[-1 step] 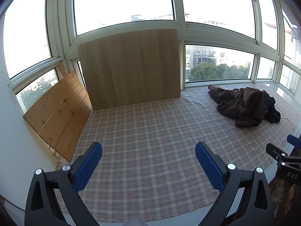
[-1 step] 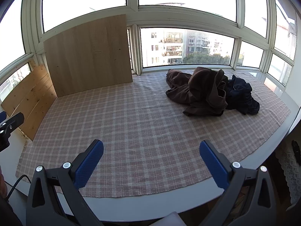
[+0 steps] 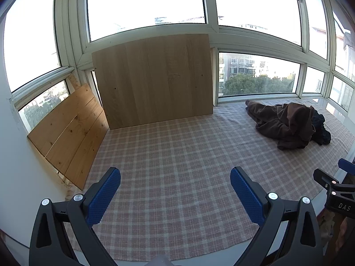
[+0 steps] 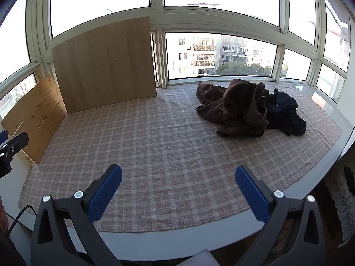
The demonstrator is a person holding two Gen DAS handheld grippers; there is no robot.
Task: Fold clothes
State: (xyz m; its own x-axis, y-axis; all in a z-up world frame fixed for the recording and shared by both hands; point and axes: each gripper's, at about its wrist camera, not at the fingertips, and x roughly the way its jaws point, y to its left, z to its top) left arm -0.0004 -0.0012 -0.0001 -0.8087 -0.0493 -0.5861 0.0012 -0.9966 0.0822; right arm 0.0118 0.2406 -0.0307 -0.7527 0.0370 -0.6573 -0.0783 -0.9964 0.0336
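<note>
We hold our left tool point(image 3: 175, 175) and right tool point(image 4: 178, 173) spread wide and empty above the checked cloth point(image 4: 166, 137), well apart from the crumpled brown garment point(image 4: 235, 106).

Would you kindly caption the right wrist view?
Open right claw faces unfolded brown garment and dark garment on plaid cloth.

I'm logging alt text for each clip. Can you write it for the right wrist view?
The open right gripper hovers empty over a plaid cloth, with a crumpled brown garment and a dark one piled far right by the windows. Wooden boards lean at the back left.
</note>
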